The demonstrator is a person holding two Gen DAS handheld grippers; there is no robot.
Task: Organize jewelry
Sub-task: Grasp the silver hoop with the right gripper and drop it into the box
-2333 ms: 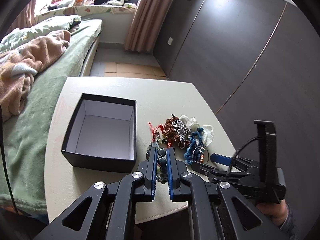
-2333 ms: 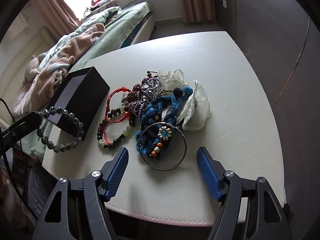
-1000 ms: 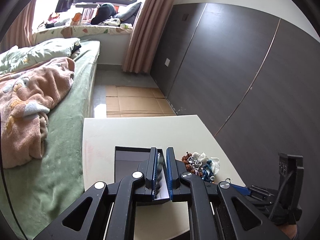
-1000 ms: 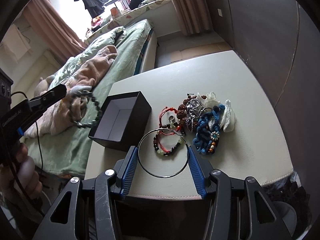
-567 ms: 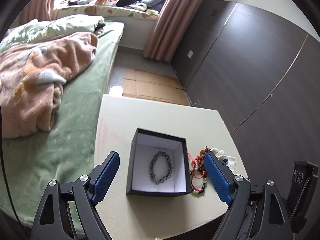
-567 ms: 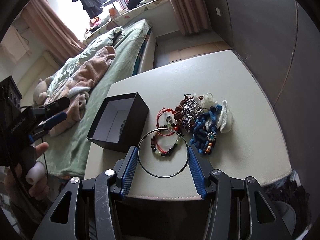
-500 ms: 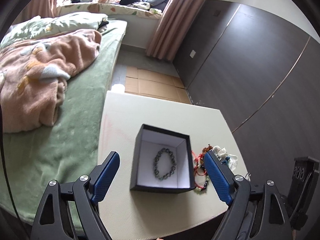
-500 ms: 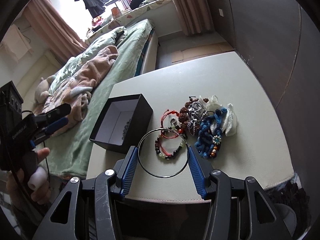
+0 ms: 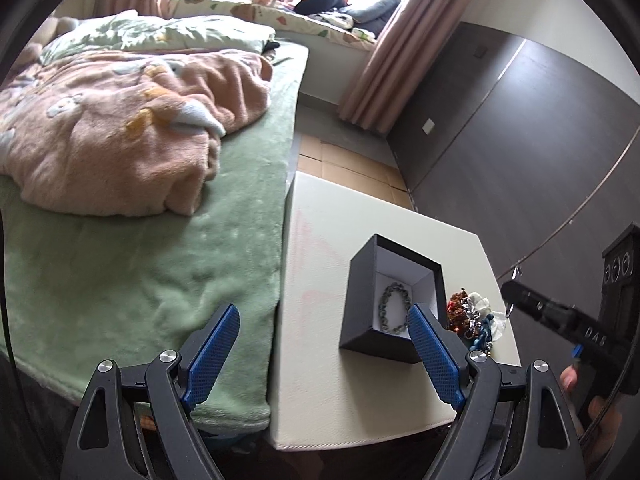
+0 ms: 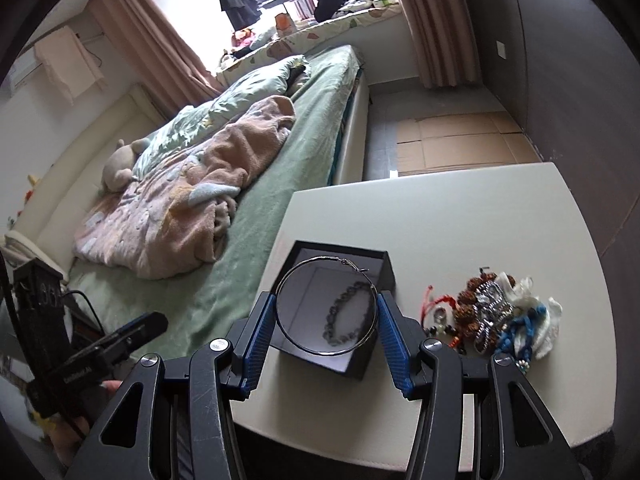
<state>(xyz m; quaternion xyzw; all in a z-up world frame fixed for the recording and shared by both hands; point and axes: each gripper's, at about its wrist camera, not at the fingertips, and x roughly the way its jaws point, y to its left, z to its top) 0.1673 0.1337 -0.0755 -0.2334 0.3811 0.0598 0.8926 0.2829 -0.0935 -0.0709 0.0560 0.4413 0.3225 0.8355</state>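
A black box [image 9: 362, 324] [image 10: 384, 270] with a white inside stands on the cream table. A grey bead bracelet [image 9: 394, 307] [image 10: 345, 312] lies inside it. My right gripper [image 10: 326, 326] is shut on a thin silver hoop [image 10: 285, 326] and holds it above the box. My left gripper [image 9: 324, 344] is open and empty, held high to the left of the box, over the table's left edge. A pile of jewelry [image 10: 492, 316] [image 9: 472, 318] lies right of the box.
The cream table [image 10: 460, 232] stands against a bed with a green cover [image 9: 120, 272] and a pink blanket [image 9: 120, 136]. A dark wall panel [image 9: 520, 140] runs along the right. Cardboard [image 10: 460, 132] lies on the floor beyond the table.
My left gripper opened, dropped the bead bracelet into the box, and drew back to the left. My right gripper closed on the silver hoop, lifted it, and moved it left over the box.
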